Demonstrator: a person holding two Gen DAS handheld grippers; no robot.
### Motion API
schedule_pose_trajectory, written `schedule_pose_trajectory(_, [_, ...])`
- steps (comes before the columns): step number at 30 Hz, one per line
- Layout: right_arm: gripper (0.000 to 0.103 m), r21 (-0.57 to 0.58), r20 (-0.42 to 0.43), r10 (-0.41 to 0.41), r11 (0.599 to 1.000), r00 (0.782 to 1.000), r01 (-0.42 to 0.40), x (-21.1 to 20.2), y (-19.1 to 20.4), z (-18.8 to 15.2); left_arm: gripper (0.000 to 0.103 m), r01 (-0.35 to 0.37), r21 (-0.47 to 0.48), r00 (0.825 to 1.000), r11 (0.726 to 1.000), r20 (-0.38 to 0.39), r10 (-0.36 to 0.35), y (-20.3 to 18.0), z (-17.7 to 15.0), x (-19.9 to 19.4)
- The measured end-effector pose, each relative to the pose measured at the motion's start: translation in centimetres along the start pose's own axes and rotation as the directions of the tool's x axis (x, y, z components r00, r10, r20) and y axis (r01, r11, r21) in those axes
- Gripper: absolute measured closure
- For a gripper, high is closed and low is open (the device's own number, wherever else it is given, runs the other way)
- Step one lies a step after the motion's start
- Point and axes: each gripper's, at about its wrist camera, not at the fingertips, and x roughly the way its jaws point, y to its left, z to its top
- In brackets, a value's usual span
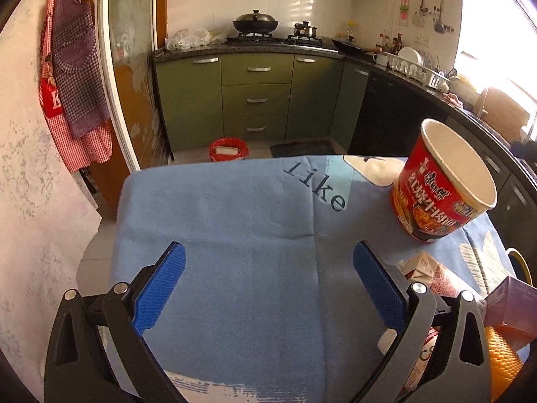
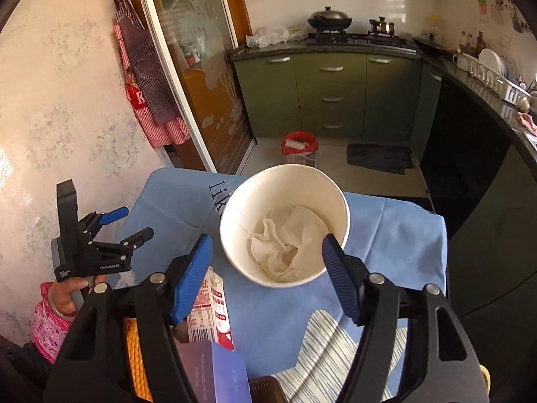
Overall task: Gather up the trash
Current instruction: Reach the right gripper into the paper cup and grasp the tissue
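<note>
The left gripper (image 1: 268, 262) is seen with its blue pads spread wide over bare blue tablecloth (image 1: 235, 235), nothing between them. From the left wrist view, a red instant-noodle cup (image 1: 439, 191) stands at two o'clock on the cloth, its mouth open. At four o'clock a small milk carton (image 1: 426, 268) lies beside the right finger, with a reddish box (image 1: 513, 305) and something orange and knobbly (image 1: 503, 362) at the frame's edge.

The right gripper (image 2: 268, 252) is held above the same cup (image 2: 285, 228), jaws apart and gripping nothing; the cup's white interior sits at twelve o'clock from the fingertips, a crumpled tissue (image 2: 285, 245) lying in its bottom. The carton (image 2: 211, 305) is found at seven o'clock, just under the left pad (image 2: 191, 278), and a purple box (image 2: 214, 372) below it. The left gripper (image 2: 131, 225) is visible at nine o'clock, held by a hand (image 2: 72, 288) in a pink sleeve. On the floor beyond the table, a red-lined bin (image 2: 298, 144) is seen at twelve o'clock.
</note>
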Motion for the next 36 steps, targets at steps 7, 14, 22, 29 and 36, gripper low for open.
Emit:
schedule_pose_trajectory(7, [0.038, -0.028, -0.245, -0.071, 0.997, 0.967, 0.067, 7.3, -0.3, 2.3, 0.004, 0.054, -0.024, 0.997, 0.998, -0.062, -0.055, -0.3, -1.6, 2.1])
schedule_pose_trajectory(14, [0.039, -0.070, -0.345, -0.153, 0.988, 0.926, 0.137, 10.7, -0.4, 1.5, 0.004, 0.066, 0.024, 0.995, 0.998, -0.073, -0.064, -1.7, -2.4, 2.1])
schedule_pose_trajectory(22, [0.060, -0.063, -0.411, -0.176, 0.984, 0.894, 0.165, 12.2, -0.5, 1.9, 0.004, 0.069, 0.040, 0.996, 0.997, -0.066, -0.066, -1.5, -2.7, 1.4])
schedule_pose_trajectory(29, [0.059, -0.150, -0.516, -0.284, 0.959, 0.808, 0.241, 13.7, -0.6, 3.3, 0.004, 0.070, 0.059, 0.996, 0.996, -0.063, -0.066, -1.8, -2.7, 1.1])
schedule_pose_trajectory(36, [0.100, -0.164, -0.527, -0.280, 0.960, 0.803, 0.227, 13.9, -0.3, 3.2, 0.004, 0.074, 0.069, 0.995, 0.995, -0.065, -0.069, -2.1, -2.8, 0.9])
